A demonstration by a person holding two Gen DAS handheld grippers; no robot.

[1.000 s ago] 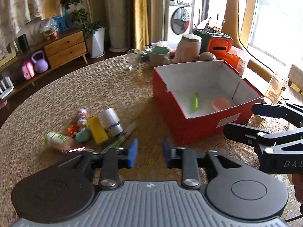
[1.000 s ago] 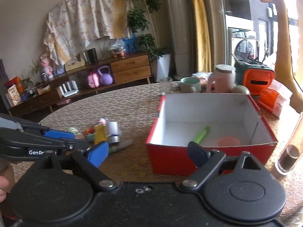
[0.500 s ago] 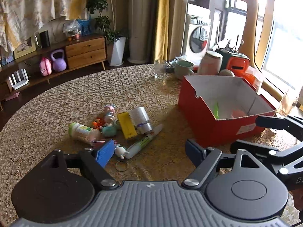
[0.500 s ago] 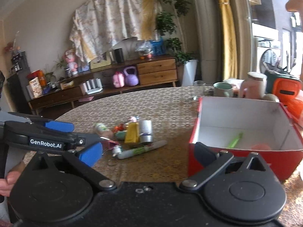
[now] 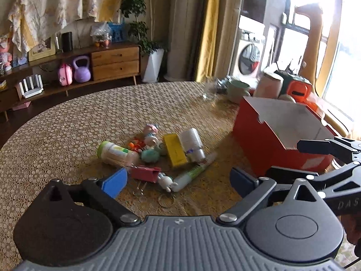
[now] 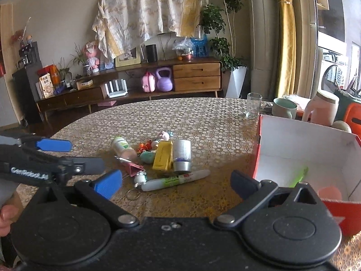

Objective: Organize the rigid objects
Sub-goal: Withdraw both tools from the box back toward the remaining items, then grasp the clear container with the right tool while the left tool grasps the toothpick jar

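Left claw [image 5: 178, 180] is spread wide now with nothing in it. A second ago its blue pads were nearly pinched together and aimed at the red box [image 5: 259, 144]; since then it's swung round to face the pile, so I'd guess a drop-off just finished and it's lining up the next pick. Right claw [image 6: 176, 181] is also released and empty, and its view has swung from the box toward the pile too.

The pile is still loose on the surface [image 5: 67, 135]. In the left view the red clip [image 5: 145, 173] sits at about 12 o'clock just ahead of the claw, touching a little white bunny keychain [image 5: 165, 181], with the white marker [image 5: 195, 172] lying slanted at 1 o'clock. Behind those: yellow box [image 5: 174, 150], grey cylinder [image 5: 191, 143], green-capped bottle [image 5: 115, 153] at 11 o'clock, teal blob [image 5: 150, 154], and a pink figure [image 5: 150, 133] at the back.

The red box is over at 2 o'clock. In the right view a green pen [image 6: 300, 176] and a pink cup [image 6: 330, 193] are already inside it.

So two items in, most still out. The marker or clip looks like the closest grab.
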